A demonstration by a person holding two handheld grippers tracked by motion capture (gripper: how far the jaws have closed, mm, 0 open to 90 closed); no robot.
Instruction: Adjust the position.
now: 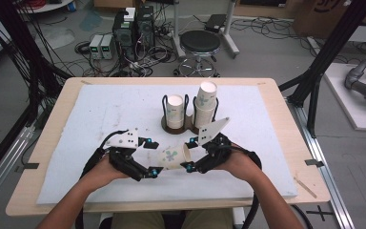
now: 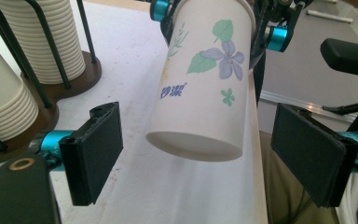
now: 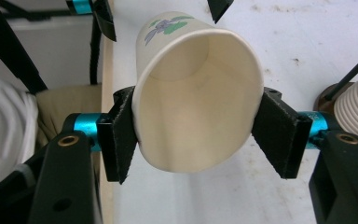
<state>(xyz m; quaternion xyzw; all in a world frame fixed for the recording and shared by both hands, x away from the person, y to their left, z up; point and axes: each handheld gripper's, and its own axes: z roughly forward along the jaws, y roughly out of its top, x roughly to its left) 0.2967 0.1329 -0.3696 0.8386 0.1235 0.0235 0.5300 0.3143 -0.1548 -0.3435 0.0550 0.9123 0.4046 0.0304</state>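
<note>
On my left, the left gripper (image 1: 151, 157) stands wide, its jaws either side of the base of the paper cup (image 1: 173, 158) without touching it. The cup lies on its side just above the white surface (image 1: 100, 114), base toward the left, flower print up. On my right, the right gripper (image 1: 189, 153) is clamped on the cup's rim, squeezing the mouth slightly oval. Beyond them the cup rack (image 1: 176, 125) carries two stacks of cups.
</note>
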